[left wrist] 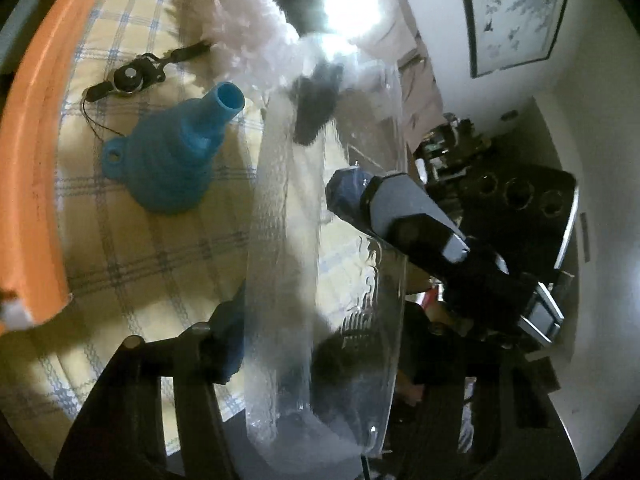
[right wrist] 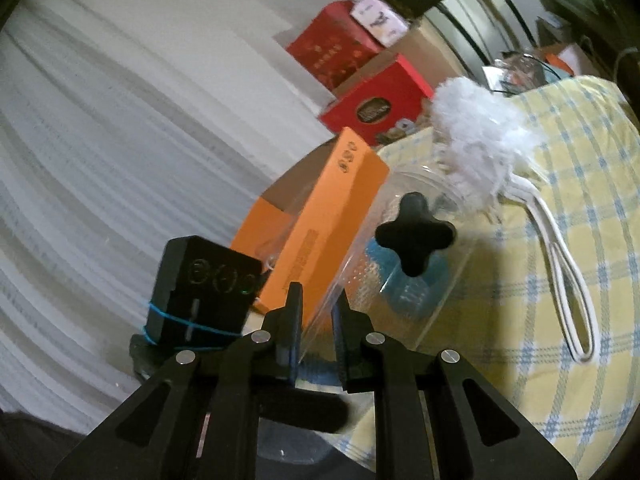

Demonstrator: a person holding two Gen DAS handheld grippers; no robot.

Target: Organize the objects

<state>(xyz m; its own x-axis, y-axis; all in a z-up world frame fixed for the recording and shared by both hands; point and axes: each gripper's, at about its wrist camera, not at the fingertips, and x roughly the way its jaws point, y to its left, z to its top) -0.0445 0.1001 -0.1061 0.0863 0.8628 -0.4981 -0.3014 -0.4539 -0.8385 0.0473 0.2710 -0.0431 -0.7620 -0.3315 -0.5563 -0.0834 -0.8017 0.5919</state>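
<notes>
The clear plastic container (right wrist: 404, 256) is glossy and see-through, its wall partly pebbled with small bumps. The tablecloth (left wrist: 160, 248) is woven cloth — matt, yellow check with blue lines. The blue funnel (left wrist: 172, 152) looks like soft, ribbed, matt silicone or plastic. The white duster head (right wrist: 476, 136) is fluffy chenille-like fibre, its loop handle (right wrist: 568, 280) smooth white plastic. The orange box (right wrist: 320, 236) is smooth matt cardboard. The black knob (right wrist: 416, 236) is matt plastic — slightly rounded.
</notes>
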